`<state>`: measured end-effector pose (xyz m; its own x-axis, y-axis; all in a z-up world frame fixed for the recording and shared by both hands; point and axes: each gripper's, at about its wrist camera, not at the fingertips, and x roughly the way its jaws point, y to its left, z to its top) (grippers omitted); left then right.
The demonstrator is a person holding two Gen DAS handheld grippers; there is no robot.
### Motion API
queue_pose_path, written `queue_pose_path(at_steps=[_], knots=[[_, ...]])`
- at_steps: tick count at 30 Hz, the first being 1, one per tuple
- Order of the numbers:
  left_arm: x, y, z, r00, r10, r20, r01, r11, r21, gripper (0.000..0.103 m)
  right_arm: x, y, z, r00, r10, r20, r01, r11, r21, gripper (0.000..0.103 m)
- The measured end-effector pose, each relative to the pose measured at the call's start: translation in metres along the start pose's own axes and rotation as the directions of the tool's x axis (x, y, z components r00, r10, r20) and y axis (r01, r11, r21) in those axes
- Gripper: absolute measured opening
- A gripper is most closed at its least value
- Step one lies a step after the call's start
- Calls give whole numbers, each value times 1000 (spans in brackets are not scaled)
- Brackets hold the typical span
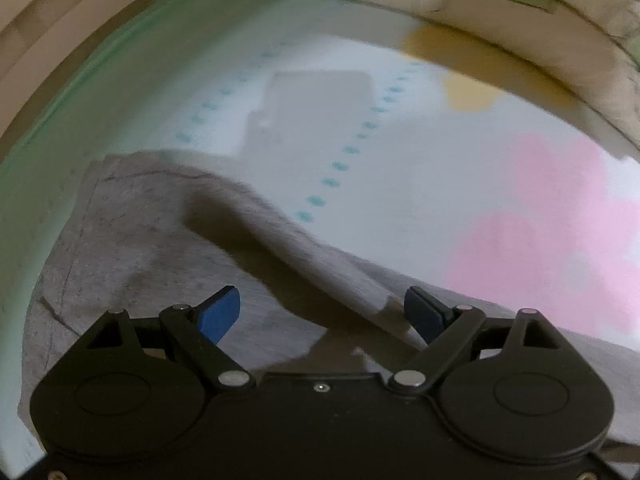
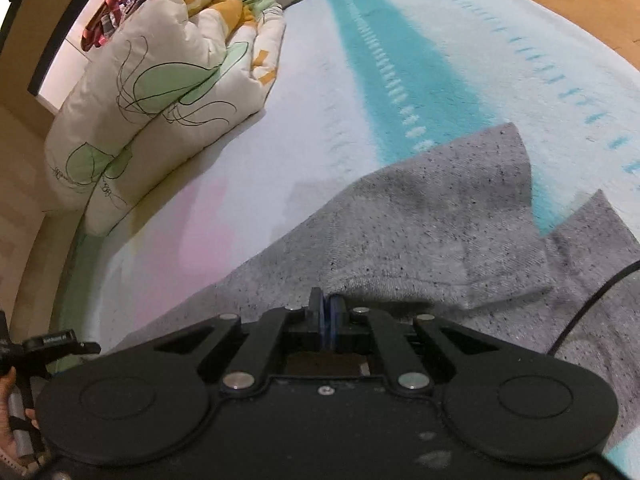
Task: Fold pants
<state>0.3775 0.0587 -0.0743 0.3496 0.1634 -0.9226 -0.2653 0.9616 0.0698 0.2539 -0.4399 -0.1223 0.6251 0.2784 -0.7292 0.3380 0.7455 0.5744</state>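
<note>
The left gripper (image 1: pixel 320 314) is spread wide, holding nothing, with a raised fold of the pants (image 2: pixel 420 240) between and just ahead of its blue pads. The right gripper (image 2: pixel 327 316) has its pads pressed together at the cloth's edge (whether fabric is pinched, I cannot tell). Folding looks barely begun: both legs lie splayed ahead. The pants are soft speckled grey knit; beyond lies a fuzzy pastel blanket (image 2: pixel 400 60), and a puffy quilt (image 2: pixel 160 80) far left.

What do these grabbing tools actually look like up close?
Both are matte black plastic. The left gripper and right gripper each have two round discs, hinged link bars with silver pins, and blue fingertip pads. A thin black cable runs beside the right one.
</note>
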Motion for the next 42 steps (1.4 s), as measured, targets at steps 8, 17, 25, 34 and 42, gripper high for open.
queue_pose_path(at_steps=[8, 17, 25, 34, 42], knots=[[35, 29, 38, 1000, -14, -15, 13, 998, -57, 91, 4, 18, 3, 998, -60, 18, 61, 996, -58, 4], [53, 49, 45, 997, -28, -67, 20, 992, -124, 29, 10, 32, 7, 992, -127, 3, 126, 985, -114, 4], [-23, 82, 4, 994, -109, 28, 112, 984, -138, 15, -6, 39, 7, 988, -150, 31, 153, 975, -160, 4], [-109, 122, -94, 988, -149, 35, 152, 979, -138, 14, -69, 23, -22, 982, -181, 55, 188, 967, -172, 4], [-95, 128, -172, 985, -163, -57, 153, 977, -146, 14, -90, -9, -57, 970, -241, 21, 242, 958, -152, 4]])
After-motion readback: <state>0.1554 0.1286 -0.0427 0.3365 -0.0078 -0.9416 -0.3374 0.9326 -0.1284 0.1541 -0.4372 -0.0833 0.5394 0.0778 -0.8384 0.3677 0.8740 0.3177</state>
